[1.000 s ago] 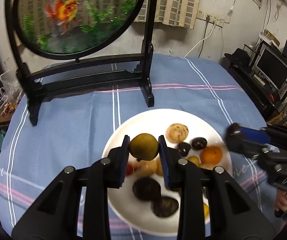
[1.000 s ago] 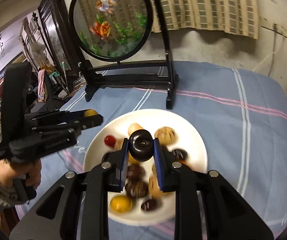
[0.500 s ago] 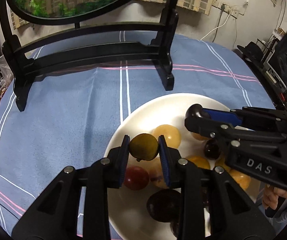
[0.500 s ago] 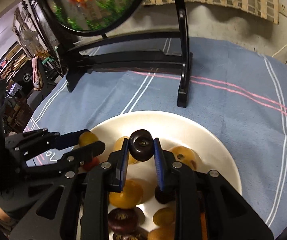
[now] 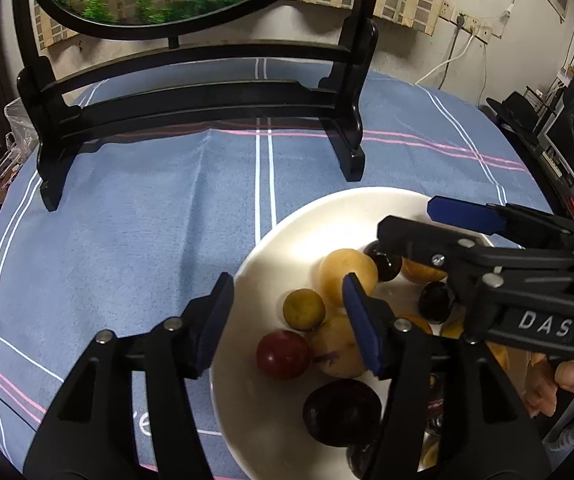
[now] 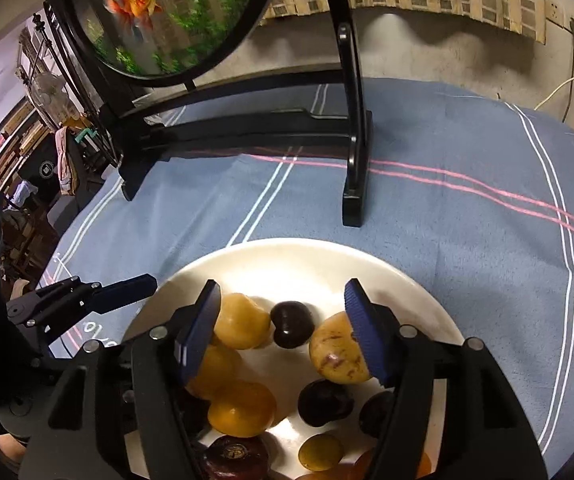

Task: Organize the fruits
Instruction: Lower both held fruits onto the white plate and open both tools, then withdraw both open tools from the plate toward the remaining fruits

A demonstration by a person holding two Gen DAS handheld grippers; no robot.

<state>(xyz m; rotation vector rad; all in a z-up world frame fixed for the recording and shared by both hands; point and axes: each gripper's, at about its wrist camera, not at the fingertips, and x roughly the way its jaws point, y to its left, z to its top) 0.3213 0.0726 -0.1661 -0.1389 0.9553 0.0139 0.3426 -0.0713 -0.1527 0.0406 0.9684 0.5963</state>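
We see a smooth, glossy white plate (image 6: 399, 276), ceramic by its look, on a matt woven blue tablecloth (image 5: 159, 216) striped in pink and white. On the plate, the dark fruit (image 6: 291, 325) is shiny and smooth; the yellow-green fruit (image 5: 303, 309) looks dull-skinned, and the speckled yellow one (image 6: 337, 350) matt and blotched. Our left gripper (image 5: 287, 318) and right gripper (image 6: 281, 330) look like matt black plastic with bright metal screws and ribbed blue pads (image 6: 361, 328). Far across the cloth, the black stand (image 5: 191, 104) has a lacquered sheen, and its round picture panel (image 6: 167, 12) is glossy.
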